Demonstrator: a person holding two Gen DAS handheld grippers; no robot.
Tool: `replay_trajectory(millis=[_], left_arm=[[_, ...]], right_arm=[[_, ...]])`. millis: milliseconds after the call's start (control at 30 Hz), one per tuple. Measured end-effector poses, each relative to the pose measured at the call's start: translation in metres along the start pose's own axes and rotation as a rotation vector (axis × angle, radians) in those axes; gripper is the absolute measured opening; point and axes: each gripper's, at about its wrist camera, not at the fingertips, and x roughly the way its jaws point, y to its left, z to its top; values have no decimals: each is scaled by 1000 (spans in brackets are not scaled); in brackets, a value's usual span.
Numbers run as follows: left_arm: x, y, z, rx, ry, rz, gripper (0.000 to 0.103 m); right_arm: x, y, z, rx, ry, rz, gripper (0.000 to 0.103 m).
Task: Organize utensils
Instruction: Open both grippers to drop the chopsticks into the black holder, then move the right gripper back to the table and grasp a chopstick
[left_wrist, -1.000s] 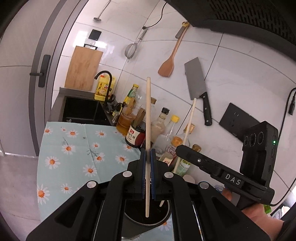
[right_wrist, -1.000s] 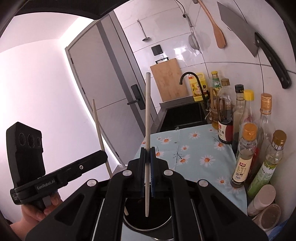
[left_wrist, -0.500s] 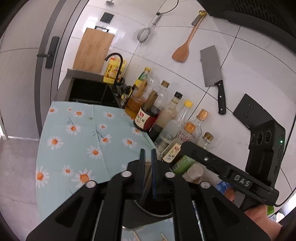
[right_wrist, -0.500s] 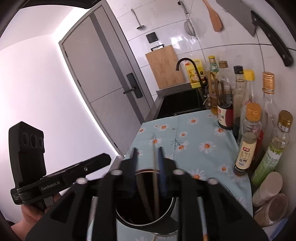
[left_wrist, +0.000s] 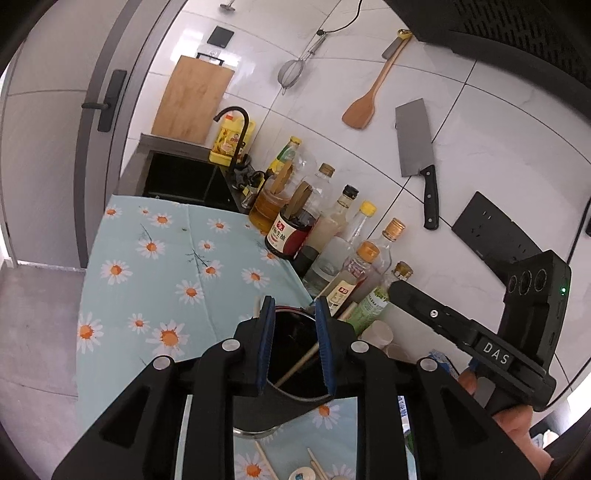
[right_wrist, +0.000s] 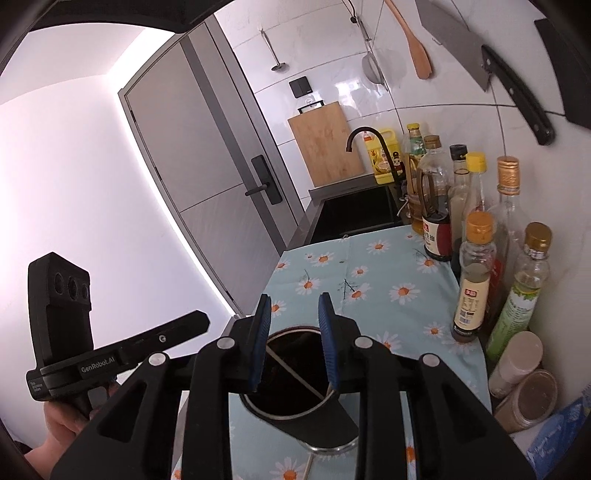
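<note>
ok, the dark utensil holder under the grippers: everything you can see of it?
The utensil holder is a round, dark cup with a thin metallic rim, standing upright on the daisy tablecloth. Its dark inside holds wooden chopsticks leaning across the opening. Both open grippers, left and right, hover above without touching it.

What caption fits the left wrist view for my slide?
Left gripper open above the dark utensil holder, a chopstick leaning inside it, more chopsticks on the daisy cloth.

A daisy-print tablecloth (left_wrist: 155, 266) covers the counter — dark utensil pot (right_wrist: 295, 391), sauce bottles (right_wrist: 476, 280) upright on it.
</note>
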Motion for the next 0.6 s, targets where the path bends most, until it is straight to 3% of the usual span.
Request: replay_trajectory(millis=[100, 200, 300, 433, 600], left_arm=[[-10, -4, -3, -2, 10, 7, 21], [-20, -7, -9, 0, 17, 31, 21], [-28, -6, -19, -6, 33, 44, 21], [-31, -5, -36, -27, 86, 26, 21], [-32, -1, -62, -51, 153, 18, 25]], right_arm=[[-16, 1, -1, -10, -7, -13, 28], [-32, -2, -4, 12, 10, -10, 38], [-47, -6, -14, 35, 40, -15, 39], [-61, -12, -31, 81, 123, -44, 39], [-75, -20, -53, 139, 226, -86, 47]])
